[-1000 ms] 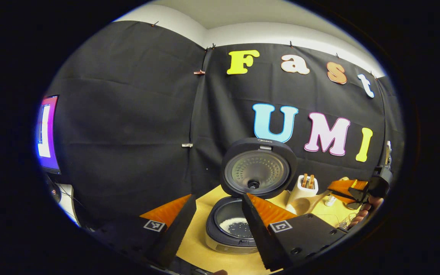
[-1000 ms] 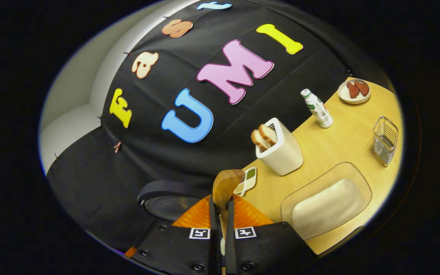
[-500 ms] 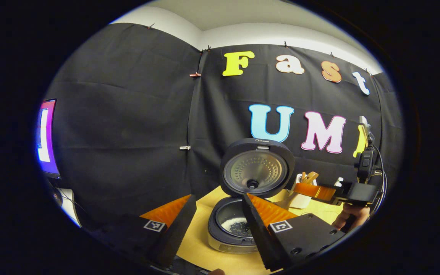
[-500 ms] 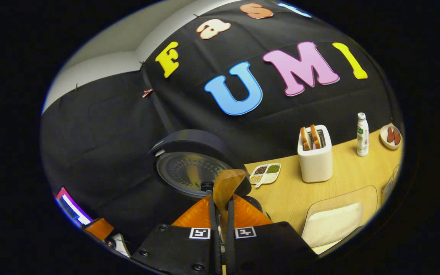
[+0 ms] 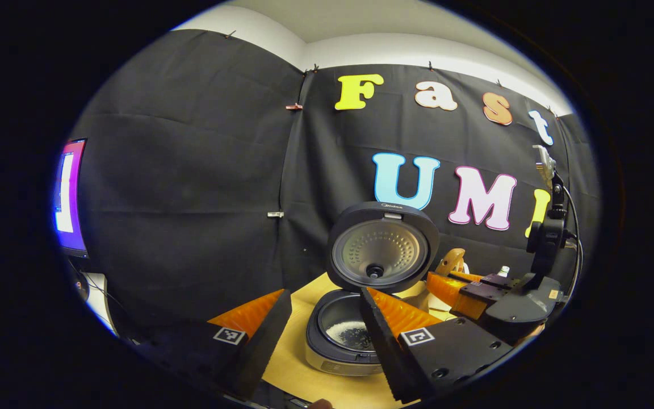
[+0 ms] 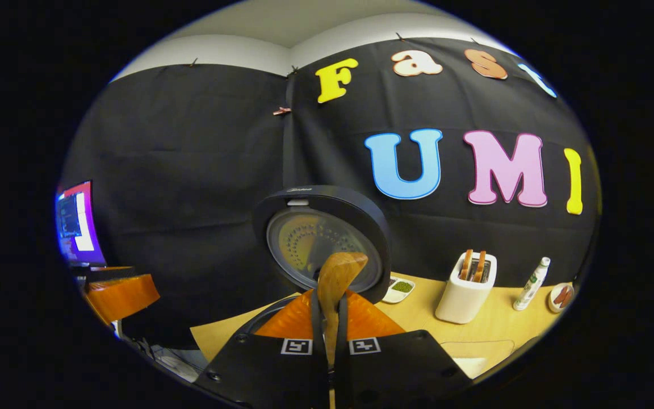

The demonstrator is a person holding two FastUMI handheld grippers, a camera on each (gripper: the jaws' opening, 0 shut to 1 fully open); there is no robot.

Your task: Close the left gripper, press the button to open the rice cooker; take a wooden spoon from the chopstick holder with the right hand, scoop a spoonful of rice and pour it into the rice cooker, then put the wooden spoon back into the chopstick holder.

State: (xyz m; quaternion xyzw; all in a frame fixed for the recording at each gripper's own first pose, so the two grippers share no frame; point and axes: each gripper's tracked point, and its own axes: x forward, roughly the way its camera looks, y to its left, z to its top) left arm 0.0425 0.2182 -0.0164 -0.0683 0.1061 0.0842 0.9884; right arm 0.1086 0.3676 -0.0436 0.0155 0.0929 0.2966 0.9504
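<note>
Carrying the spoon toward the cooker is my read of the step in hand. Right hand-held gripper [image 6: 327, 318] has both fingers clamped on the light-brown wooden spoon [image 6: 335, 278], bowl sticking up past the fingertips, directly in front of the raised lid of the dark round rice cooker [image 6: 321, 238]. Can't tell from the right gripper view whether the spoon bowl carries rice; only its back face shows. Left hand-held gripper [image 5: 327, 318] hangs open, fingers well apart, holding nothing, looking down on the cooker [image 5: 381, 250]: lid up, inner pot [image 5: 345, 329] exposed with a patch of white rice [image 5: 352, 334] already on the bottom. The right hand-held gripper also shows in the left gripper view [image 5: 446, 284], just beside the lid on its right, spoon tip poking up near it. White toaster with two slices of bread [image 6: 466, 287], small white bottle with green print [image 6: 530, 284] and a small sectioned dish of grains [image 6: 399, 288] sit along the back edge of the light wooden desk [image 6: 418, 315], well clear of the path. To do the pour well: keep the spoon level until its bowl is over the pot opening, stay below and clear of the lid, then roll the wrist slowly so grains drop inside, not on the rim. Keep the left hand-held gripper out of the approach lane.
</note>
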